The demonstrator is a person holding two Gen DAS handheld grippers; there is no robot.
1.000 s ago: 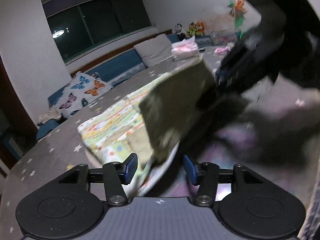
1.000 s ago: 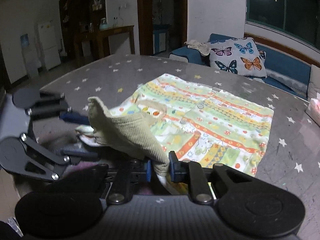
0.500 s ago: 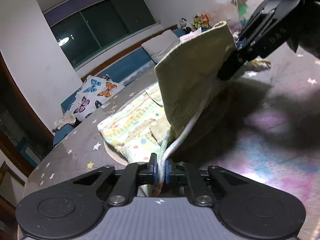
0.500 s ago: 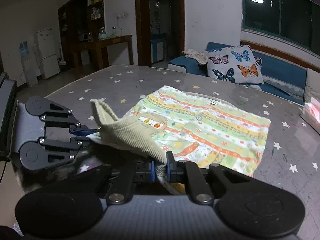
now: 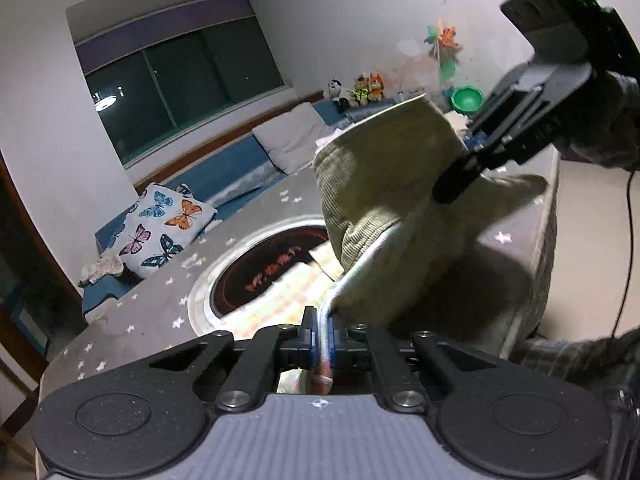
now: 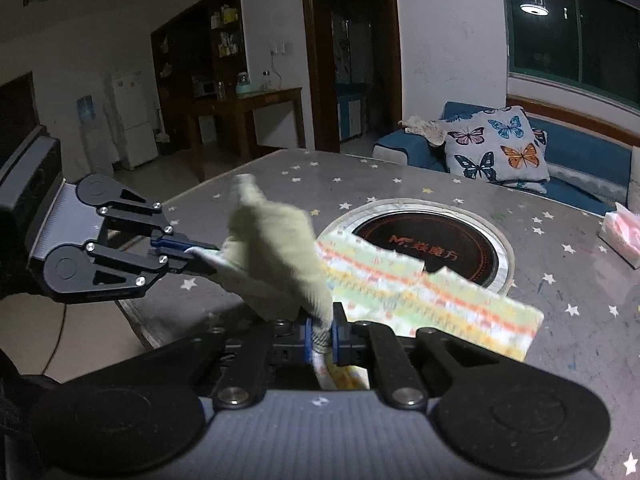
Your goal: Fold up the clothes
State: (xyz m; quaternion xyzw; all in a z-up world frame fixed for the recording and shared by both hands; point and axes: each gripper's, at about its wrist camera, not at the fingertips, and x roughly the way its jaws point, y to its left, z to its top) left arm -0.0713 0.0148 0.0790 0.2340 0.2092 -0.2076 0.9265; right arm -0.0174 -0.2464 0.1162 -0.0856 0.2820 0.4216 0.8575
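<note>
A child's garment with an olive corduroy outside (image 5: 380, 184) and a colourful striped printed lining (image 6: 420, 296) hangs in the air above the grey star-patterned table (image 6: 560, 280). My left gripper (image 5: 319, 332) is shut on its white-piped edge. My right gripper (image 6: 320, 338) is shut on another edge of the same garment. In the left wrist view the right gripper (image 5: 460, 182) holds the cloth high at the right. In the right wrist view the left gripper (image 6: 188, 254) holds it at the left. The printed part trails down toward the table.
A round inset cooktop (image 6: 436, 246) sits in the middle of the table. A tissue pack (image 6: 622, 236) lies at the table's right side. A butterfly pillow (image 6: 496, 148) rests on the blue sofa behind. The table's near edge (image 5: 548, 272) drops to the floor at the right.
Both grippers have lifted the garment off the table and drawn it toward the near edge. The round cooktop that it covered now shows. The left gripper, open a second ago, shut on the edge.
</note>
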